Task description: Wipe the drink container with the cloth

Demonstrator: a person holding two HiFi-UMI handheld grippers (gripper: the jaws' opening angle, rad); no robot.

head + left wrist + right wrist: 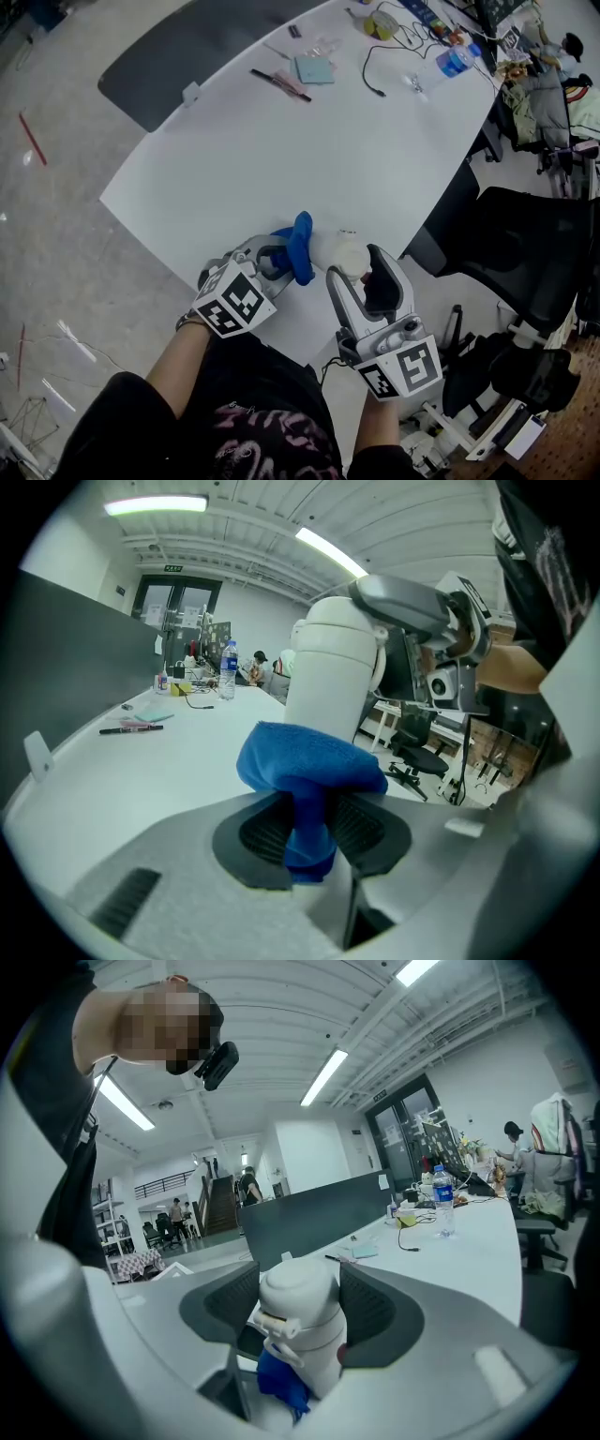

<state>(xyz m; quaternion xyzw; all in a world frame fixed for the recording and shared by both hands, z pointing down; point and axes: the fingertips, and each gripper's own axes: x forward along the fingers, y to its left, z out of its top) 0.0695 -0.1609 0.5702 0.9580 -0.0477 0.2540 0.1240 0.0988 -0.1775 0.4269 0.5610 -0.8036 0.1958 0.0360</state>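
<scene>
A white drink container (343,255) with a domed lid is held above the near edge of the white table (281,159). My right gripper (356,275) is shut on the drink container (298,1327), its jaws pressing both sides below the lid. My left gripper (281,262) is shut on a blue cloth (299,247). The blue cloth (307,785) bulges out of the jaws and rests against the side of the white container (328,672). From the right gripper view, the cloth (279,1378) shows low beside the container's body.
At the table's far end lie pens (279,82), a teal pad (314,68), a black cable (375,66) and a water bottle (453,61). A dark panel (187,52) borders the table's left. Black office chairs (525,253) stand to the right.
</scene>
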